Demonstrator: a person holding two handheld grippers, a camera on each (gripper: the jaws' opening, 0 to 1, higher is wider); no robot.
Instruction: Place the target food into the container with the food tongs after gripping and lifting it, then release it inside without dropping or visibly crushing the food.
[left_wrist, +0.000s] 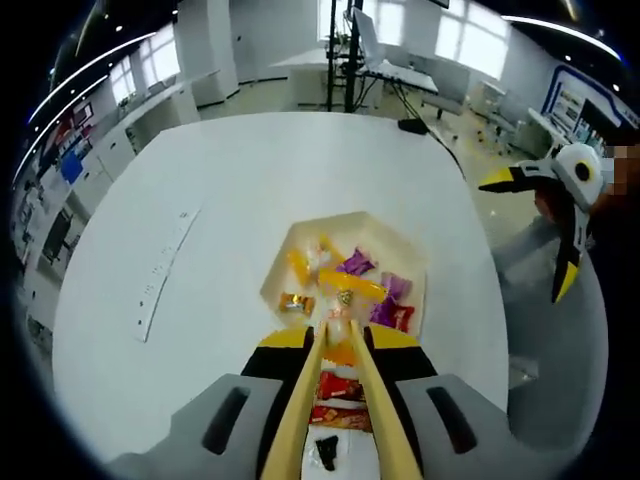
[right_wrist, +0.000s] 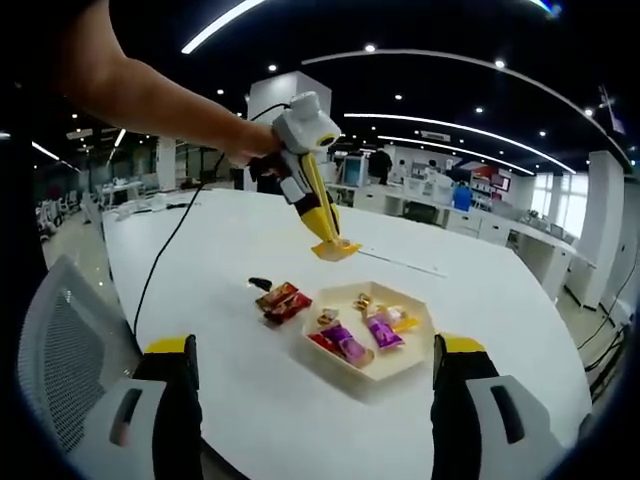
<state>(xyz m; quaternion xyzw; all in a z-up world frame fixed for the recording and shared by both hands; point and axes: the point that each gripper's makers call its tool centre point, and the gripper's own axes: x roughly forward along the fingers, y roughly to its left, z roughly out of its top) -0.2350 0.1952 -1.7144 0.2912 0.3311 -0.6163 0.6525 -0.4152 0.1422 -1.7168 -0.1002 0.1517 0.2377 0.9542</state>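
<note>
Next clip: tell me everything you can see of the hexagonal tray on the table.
The tray is a shallow, cream-coloured hexagon with low sloped walls, looking like plastic or paper pulp. It sits flat on the white table, open-topped. Inside lie several wrapped sweets in purple, yellow, orange and red. The tips of the wooden tongs, gripped in the left gripper, hover over its near edge, apparently pinching a small pale piece. Red-wrapped snacks lie on the table just outside it, not touching.

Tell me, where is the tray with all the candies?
In the right gripper view the hexagonal tray sits on the white table, just right of two loose red snack packets, below the tongs.
</note>
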